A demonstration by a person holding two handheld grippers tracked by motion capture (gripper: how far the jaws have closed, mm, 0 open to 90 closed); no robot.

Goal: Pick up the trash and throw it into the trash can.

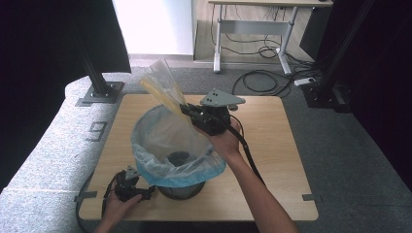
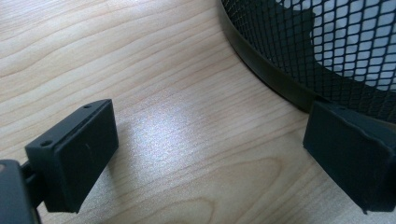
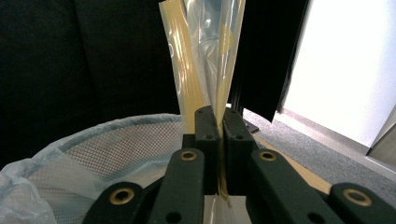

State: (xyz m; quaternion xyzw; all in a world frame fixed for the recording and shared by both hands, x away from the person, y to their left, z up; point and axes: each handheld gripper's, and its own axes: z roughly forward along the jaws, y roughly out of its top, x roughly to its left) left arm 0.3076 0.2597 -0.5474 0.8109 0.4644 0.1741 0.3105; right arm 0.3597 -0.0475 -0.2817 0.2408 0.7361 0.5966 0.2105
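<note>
High view: the right hand-held gripper (image 1: pixel 187 109) is clamped shut on a clear, yellow-edged wrapper (image 1: pixel 163 87), held above the far rim of the bin (image 1: pixel 182 189), a black mesh can lined with a thin blue bag (image 1: pixel 160 167). The left hand-held gripper (image 1: pixel 127 187) rests on the wooden worktop (image 1: pixel 272 145) beside the bin's base, jaws wide apart, holding nothing. The wrapper is slick, crinkly film; released this near the rim, it could flutter outside the liner.
</note>
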